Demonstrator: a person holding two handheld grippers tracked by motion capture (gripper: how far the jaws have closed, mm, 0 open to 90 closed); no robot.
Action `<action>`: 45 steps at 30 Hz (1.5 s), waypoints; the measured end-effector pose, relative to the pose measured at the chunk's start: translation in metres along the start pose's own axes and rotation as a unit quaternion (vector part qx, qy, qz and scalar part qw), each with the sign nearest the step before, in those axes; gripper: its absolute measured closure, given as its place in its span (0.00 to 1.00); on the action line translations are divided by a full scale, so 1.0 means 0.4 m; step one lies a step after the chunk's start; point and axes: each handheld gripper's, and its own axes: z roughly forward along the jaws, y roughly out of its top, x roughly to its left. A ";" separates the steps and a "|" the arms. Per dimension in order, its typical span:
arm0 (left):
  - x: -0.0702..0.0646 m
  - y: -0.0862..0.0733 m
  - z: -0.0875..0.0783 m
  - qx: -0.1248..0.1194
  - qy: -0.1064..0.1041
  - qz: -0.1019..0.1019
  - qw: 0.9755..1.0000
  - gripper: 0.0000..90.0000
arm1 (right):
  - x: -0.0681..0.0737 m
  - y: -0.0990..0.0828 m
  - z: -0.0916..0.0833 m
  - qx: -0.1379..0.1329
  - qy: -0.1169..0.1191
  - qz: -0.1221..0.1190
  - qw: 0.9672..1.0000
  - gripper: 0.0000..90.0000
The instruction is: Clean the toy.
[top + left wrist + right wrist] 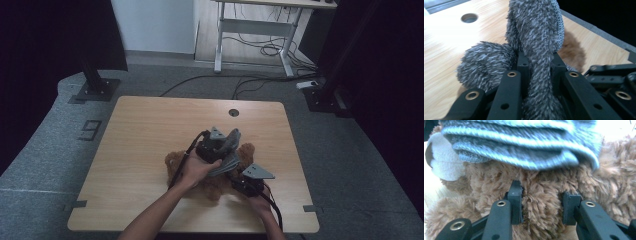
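A brown teddy bear [210,172] lies on the wooden table [145,135], near the person's edge, and both grippers work on it at once — one to hold, one to pull.

The right gripper [541,205] is the anchor. In its own view the fingers [515,195] are sunk into the bear's brown plush, partly closed with a thick fold of fur pinched between them. In the high view it sits low at the toy's right side [248,181], which seems meant to keep the bear pressed to the table so it cannot follow the other hand.

The left gripper [539,72] does the moving work. Its fingers [522,62] are clamped tight on a strip of fuzzy grey knit garment [534,37], a small garment or scarf that belongs on the bear; the cloth rises in a taut column from between them, with a rounded grey bunch beside it. From above, the left gripper [216,145] holds this grey piece raised over the bear's upper body.

The right gripper view shows the garment's ribbed grey edge [524,147] draped across the bear just above the pinched fur, next to the pale muzzle [444,160] — so the cloth rests on the toy. Whether it is being put on or taken off I cannot tell.
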 end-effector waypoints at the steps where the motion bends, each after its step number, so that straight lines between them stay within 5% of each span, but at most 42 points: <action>1: 0.013 -0.010 -0.012 -0.002 0.004 -0.004 1.000 0.84 | 0.000 0.000 0.000 0.000 0.000 0.000 1.000 0.68; 15: 0.223 -0.182 -0.228 -0.038 0.047 -0.084 0.995 0.84 | 0.000 0.000 0.001 0.000 -0.002 0.001 1.000 0.68; 28: 0.290 -0.277 -0.296 -0.016 0.093 -0.104 0.990 0.84 | -0.003 0.000 0.002 0.000 -0.001 0.004 1.000 0.68; 32: 0.310 -0.319 -0.330 -0.024 0.052 -0.131 0.990 0.84 | -0.003 0.001 0.001 0.000 0.000 0.007 1.000 0.68; 34: 0.310 -0.340 -0.340 -0.018 0.016 -0.132 0.991 0.84 | -0.005 0.001 0.002 -0.001 0.001 0.011 1.000 0.68; 37: 0.300 -0.368 -0.339 -0.010 -0.011 -0.131 0.991 0.84 | -0.006 0.003 0.003 -0.001 0.002 0.016 1.000 0.68; 40: 0.295 -0.388 -0.308 0.003 -0.035 -0.146 0.989 0.84 | -0.007 0.005 0.006 -0.002 0.001 0.023 1.000 0.68; 45: 0.287 -0.396 -0.241 0.017 -0.047 -0.164 0.985 0.83 | -0.006 0.014 0.012 -0.004 -0.001 0.031 1.000 0.70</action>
